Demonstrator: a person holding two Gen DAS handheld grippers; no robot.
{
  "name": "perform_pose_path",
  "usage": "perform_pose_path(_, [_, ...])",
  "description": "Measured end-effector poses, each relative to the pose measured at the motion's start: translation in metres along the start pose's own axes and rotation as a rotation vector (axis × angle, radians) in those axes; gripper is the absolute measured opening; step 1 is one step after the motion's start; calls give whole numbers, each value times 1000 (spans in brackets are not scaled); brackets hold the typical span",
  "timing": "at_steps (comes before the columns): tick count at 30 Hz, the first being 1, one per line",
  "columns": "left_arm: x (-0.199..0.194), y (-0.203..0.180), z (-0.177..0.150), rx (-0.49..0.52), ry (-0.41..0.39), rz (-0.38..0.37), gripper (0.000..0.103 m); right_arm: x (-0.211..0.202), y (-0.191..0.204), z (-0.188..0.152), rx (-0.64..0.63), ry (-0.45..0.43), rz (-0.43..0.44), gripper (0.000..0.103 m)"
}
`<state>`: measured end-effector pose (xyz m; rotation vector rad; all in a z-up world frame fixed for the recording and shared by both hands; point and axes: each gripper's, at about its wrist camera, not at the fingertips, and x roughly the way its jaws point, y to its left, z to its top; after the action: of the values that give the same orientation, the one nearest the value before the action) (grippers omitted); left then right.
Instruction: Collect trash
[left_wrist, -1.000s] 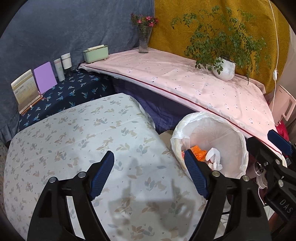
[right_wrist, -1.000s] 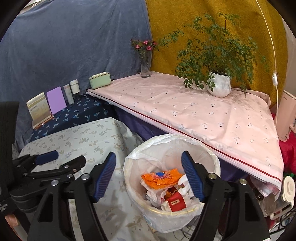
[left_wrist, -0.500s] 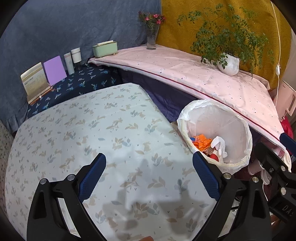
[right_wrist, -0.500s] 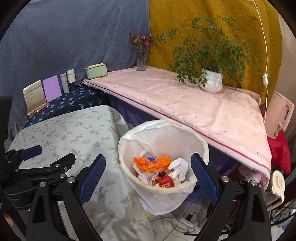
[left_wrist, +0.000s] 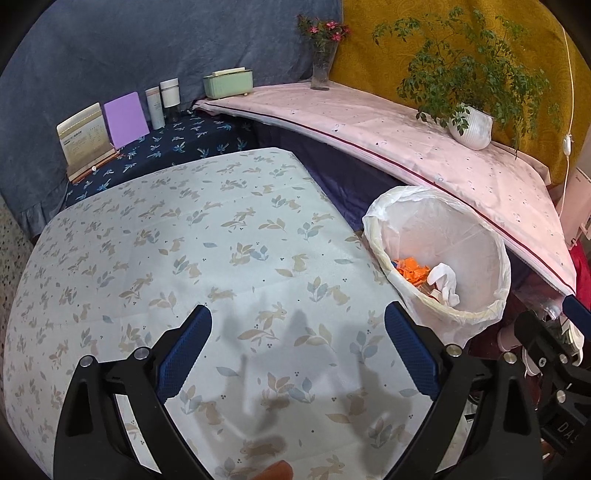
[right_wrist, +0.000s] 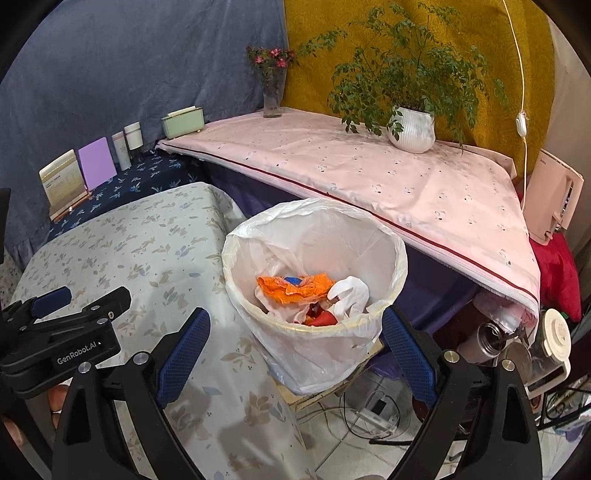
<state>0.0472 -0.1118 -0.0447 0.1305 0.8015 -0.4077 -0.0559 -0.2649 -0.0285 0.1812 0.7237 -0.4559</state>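
A bin lined with a white bag (right_wrist: 317, 362) stands on a low board beside the floral-clothed table (right_wrist: 147, 251). Inside lie an orange wrapper (right_wrist: 291, 288), crumpled white paper (right_wrist: 351, 291) and something red (right_wrist: 325, 317). My right gripper (right_wrist: 295, 321) is open just short of the bin's near wall, with nothing between its fingers. In the left wrist view the bin (left_wrist: 436, 221) sits to the right, showing the orange wrapper (left_wrist: 412, 269) and white paper (left_wrist: 445, 280). My left gripper (left_wrist: 295, 321) hangs open over the bare floral cloth (left_wrist: 184, 229), holding nothing.
Behind the bin runs a pink-clothed table (right_wrist: 369, 166) with a potted plant (right_wrist: 412, 129), a flower vase (right_wrist: 272, 92) and a green box (right_wrist: 183, 122). Cards and bottles (right_wrist: 125, 144) stand at the back left. Cables (right_wrist: 373, 410) lie on the floor; a flask (right_wrist: 484, 336) stands right.
Both grippers' jaws have spread wider. Both hands have drawn back and sunk a little, so more of the floral table shows and the bin lies farther from the left fingers.
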Motion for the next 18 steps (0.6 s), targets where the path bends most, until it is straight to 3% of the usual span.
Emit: perform_pose_path(18, [-2, -5, -7, 15, 8, 6, 90, 4, 2, -7, -18, 24, 5, 90])
